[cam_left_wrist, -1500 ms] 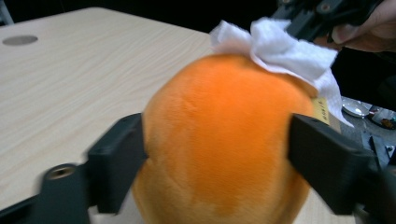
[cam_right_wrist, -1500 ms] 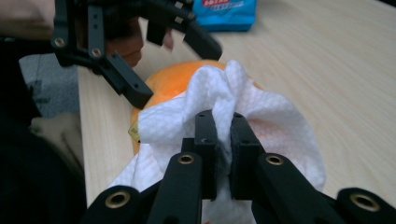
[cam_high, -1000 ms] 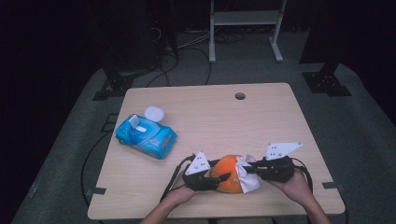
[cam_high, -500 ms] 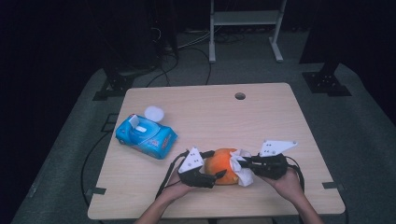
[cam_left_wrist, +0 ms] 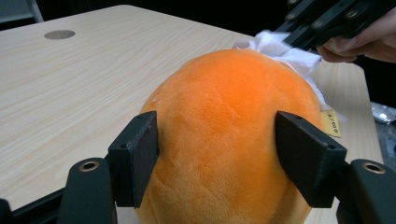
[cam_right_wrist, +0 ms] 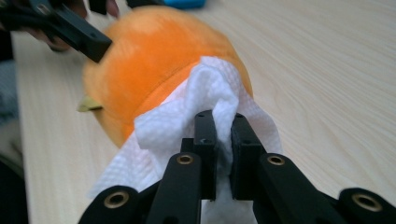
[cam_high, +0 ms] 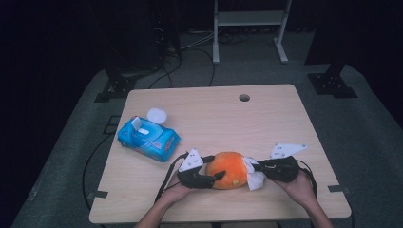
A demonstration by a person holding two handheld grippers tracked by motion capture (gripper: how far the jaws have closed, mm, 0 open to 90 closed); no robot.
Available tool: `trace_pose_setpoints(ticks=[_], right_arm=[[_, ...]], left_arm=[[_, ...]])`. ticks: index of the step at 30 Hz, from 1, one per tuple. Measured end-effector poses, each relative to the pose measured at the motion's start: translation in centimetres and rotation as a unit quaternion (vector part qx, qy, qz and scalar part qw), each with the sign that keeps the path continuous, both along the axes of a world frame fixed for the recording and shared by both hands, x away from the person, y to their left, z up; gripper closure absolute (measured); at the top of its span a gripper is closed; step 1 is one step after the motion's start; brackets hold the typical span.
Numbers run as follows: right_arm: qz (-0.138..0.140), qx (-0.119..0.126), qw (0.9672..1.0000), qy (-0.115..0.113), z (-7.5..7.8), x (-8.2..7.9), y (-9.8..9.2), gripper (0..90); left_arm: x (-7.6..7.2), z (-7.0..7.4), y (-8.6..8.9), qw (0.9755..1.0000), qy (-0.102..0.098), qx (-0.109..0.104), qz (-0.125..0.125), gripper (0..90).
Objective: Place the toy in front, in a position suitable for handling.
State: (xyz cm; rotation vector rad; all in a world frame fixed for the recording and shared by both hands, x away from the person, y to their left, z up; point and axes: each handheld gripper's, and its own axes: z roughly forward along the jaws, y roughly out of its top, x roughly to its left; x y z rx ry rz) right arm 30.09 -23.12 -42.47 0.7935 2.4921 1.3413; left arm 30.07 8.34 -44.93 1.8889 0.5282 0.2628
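An orange plush ball (cam_high: 228, 168) lies near the table's front edge. My left gripper (cam_high: 216, 178) comes at it from the left. Its jaws have just been closing, and in the left gripper view the pads (cam_left_wrist: 140, 154) press on both sides of the plush (cam_left_wrist: 229, 107). My right gripper (cam_high: 256, 167) is shut on a white wipe (cam_high: 254, 178) and holds it against the plush's right side. The right gripper view shows the wipe (cam_right_wrist: 210, 88) bunched between the closed jaws of the right gripper (cam_right_wrist: 219, 121), lying on the orange plush (cam_right_wrist: 149, 51).
A blue pack of wipes (cam_high: 148, 137) with its lid flipped up lies at the table's left. The wooden table (cam_high: 266, 123) has a cable hole (cam_high: 244, 98) near its far edge. A metal frame (cam_high: 249, 28) and cables stand on the floor behind.
Both hands and the plush have shifted a little away from the front edge. The left jaws opened wider around the plush, then closed in on it. The right gripper kept hold of the wipe.
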Motion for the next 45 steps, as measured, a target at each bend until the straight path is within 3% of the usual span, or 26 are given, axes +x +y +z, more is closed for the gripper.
trace_pose_setpoints(ticks=[4,5,8,11,15,17,20,24,27,30,32,33,35,39,43,45], right_arm=[[0.017,0.043,0.9985,-0.029,1.7,-0.8,1.0,82.7],[0.025,0.044,0.9982,-0.033,1.9,-0.9,1.6,82.6],[0.037,0.011,0.9987,-0.032,1.2,-1.0,3.0,82.4],[0.041,0.027,0.9988,-0.004,0.6,-0.4,2.3,82.4],[0.018,-0.009,0.9998,0.004,0.1,-0.1,0.9,82.3],[0.007,-0.001,1.0,-0.003,0.4,-0.2,0.4,82.4],[0.018,0.024,0.9992,-0.025,1.7,-0.7,1.4,82.2],[0.029,-0.01,0.9987,-0.04,1.4,-0.8,3.3,81.7],[0.025,0.004,0.9995,-0.016,0.8,-0.2,2.3,82.5],[0.005,-0.047,0.998,-0.042,1.0,-0.4,2.0,82.6],[0.004,-0.034,0.998,-0.053,1.6,-0.8,2.1,82.7],[0.013,-0.012,0.9983,-0.056,2.0,-1.1,2.3,82.8],[0.025,0.003,0.9977,-0.063,2.5,-1.4,2.9,82.7],[0.035,-0.033,0.9964,-0.07,2.0,-1.5,4.1,82.7],[0.035,-0.024,0.9976,-0.054,1.3,-1.2,3.4,82.8],[0.033,-0.025,0.9977,-0.054,1.2,-1.3,3.1,82.8]], left_arm=[[-0.1,-0.1,-0.2,1.0,-0.006,0.005,0.0,31.1],[-0.1,0.0,-0.2,1.0,-0.006,0.006,0.001,31.1],[-0.1,-0.1,-0.1,0.9999,-0.003,0.01,0.003,30.4],[-0.2,-0.2,-0.1,1.0,-0.001,0.006,0.003,29.9],[-0.3,-0.2,-0.4,1.0,-0.001,0.006,0.003,29.8],[-0.2,-0.2,-0.4,1.0,0.002,0.004,0.005,29.6],[-0.4,-0.3,-0.5,1.0,-0.002,0.0,0.009,29.4],[-0.5,-0.4,-0.6,0.9999,-0.007,0.004,0.009,29.1],[-0.7,-0.3,-0.9,0.9999,-0.009,0.002,0.008,29.1],[-0.9,-0.3,-1.2,0.9999,-0.011,0.006,0.007,29.2],[-1.1,-0.2,-1.4,0.9998,-0.017,0.006,0.01,29.1],[-1.1,-0.2,-1.5,0.9998,-0.017,0.007,0.012,29.1],[-1.4,-0.1,-1.9,0.9996,-0.025,0.011,0.011,29.1],[-1.7,-0.2,-2.1,0.9994,-0.032,0.015,0.005,28.2],[-1.7,0.3,-1.9,0.9994,-0.029,0.013,-0.014,19.3],[-1.7,0.5,-1.7,0.9994,-0.03,0.017,-0.01,14.8]])
